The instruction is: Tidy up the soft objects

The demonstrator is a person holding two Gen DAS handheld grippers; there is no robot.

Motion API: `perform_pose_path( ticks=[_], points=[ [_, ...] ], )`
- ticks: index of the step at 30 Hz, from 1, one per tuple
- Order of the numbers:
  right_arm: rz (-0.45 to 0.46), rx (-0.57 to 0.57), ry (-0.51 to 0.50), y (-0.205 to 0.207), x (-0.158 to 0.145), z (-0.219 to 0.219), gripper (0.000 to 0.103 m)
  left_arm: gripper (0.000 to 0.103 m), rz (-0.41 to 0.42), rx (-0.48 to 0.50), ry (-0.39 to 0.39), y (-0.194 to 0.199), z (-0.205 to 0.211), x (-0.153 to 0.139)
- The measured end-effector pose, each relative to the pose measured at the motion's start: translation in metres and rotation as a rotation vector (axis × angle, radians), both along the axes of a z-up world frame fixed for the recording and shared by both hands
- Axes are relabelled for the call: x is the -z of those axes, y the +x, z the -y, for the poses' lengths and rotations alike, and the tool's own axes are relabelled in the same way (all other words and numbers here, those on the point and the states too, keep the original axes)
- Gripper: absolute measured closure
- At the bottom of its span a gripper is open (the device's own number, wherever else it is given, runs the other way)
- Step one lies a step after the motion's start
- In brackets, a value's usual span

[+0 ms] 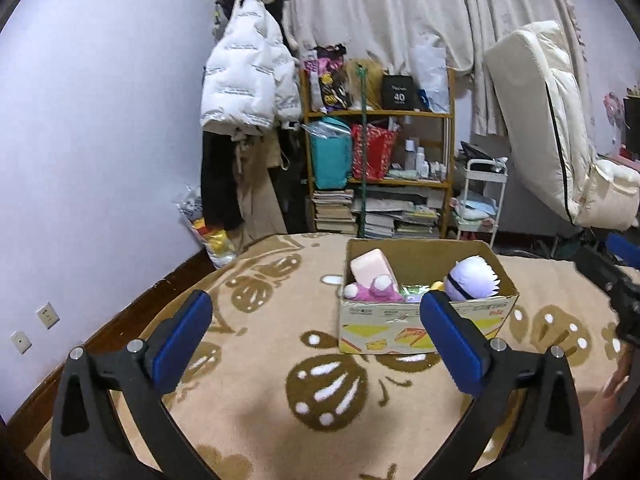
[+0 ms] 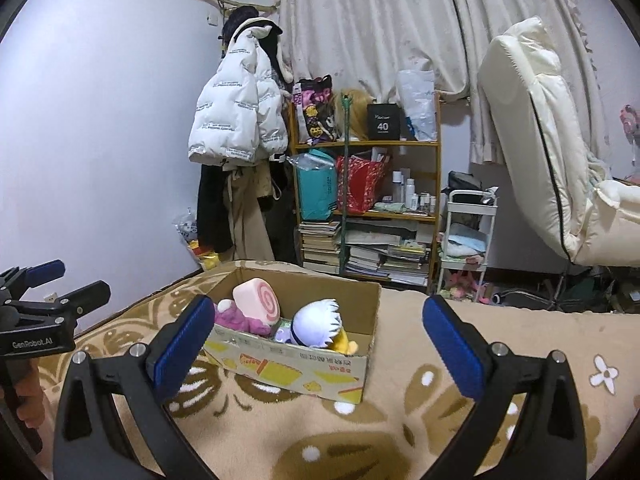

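Observation:
A cardboard box (image 1: 384, 332) (image 2: 304, 368) stands on the beige patterned blanket (image 1: 260, 360) (image 2: 360, 432). It holds a pink swirl cushion (image 1: 370, 266) (image 2: 256, 298), a purple plush (image 1: 374, 290) (image 2: 240, 318) and a white-haired plush doll (image 1: 474, 280) (image 2: 316, 324). My left gripper (image 1: 316, 301) is open, short of the box, with nothing between its blue pads. My right gripper (image 2: 319, 304) is open too and faces the box from the near side, holding nothing. The left gripper (image 2: 76, 278) also shows at the left edge of the right wrist view.
Beyond the bed stand a wooden shelf (image 1: 378, 184) (image 2: 368, 216) crammed with bags, bottles and books, hanging coats (image 1: 248, 80) (image 2: 236, 120), a white trolley (image 1: 480, 200) and a cream recliner chair (image 1: 560, 140) (image 2: 552, 168). A wall (image 1: 100, 140) runs along the left.

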State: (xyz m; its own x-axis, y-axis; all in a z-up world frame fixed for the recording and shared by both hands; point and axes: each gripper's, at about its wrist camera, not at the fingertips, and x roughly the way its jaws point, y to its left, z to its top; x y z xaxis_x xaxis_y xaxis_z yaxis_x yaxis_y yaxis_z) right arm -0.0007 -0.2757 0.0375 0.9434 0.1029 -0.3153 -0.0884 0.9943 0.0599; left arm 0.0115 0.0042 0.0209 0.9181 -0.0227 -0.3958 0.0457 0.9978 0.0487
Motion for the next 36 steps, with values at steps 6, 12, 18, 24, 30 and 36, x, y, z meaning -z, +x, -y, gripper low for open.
perform_pose_path(
  ticks=[6, 12, 18, 24, 30, 36],
  points=[
    [0.026, 0.037, 0.011, -0.017, 0.003, 0.008, 0.0, 0.001, -0.005, -0.017, -0.011, -0.002, -0.006, 0.008],
    [0.037, 0.047, 0.035, -0.019, 0.012, 0.016, 0.0, 0.001, -0.005, -0.021, -0.023, -0.002, -0.007, 0.015],
    [0.018, 0.083, 0.058, -0.012, 0.02, 0.021, 0.0, 0.001, -0.031, -0.008, -0.028, 0.005, -0.004, 0.022],
    [0.001, 0.098, 0.073, -0.003, 0.023, 0.03, 0.0, 0.001, -0.02, -0.022, -0.028, 0.01, -0.001, 0.026],
    [-0.006, 0.101, 0.077, 0.0, 0.025, 0.032, 0.0, 0.001, -0.023, -0.019, 0.004, 0.014, 0.005, 0.031],
    [-0.011, 0.106, 0.079, 0.001, 0.028, 0.032, 0.0, 0.001, -0.05, 0.005, 0.016, 0.019, 0.011, 0.035]
  ],
)
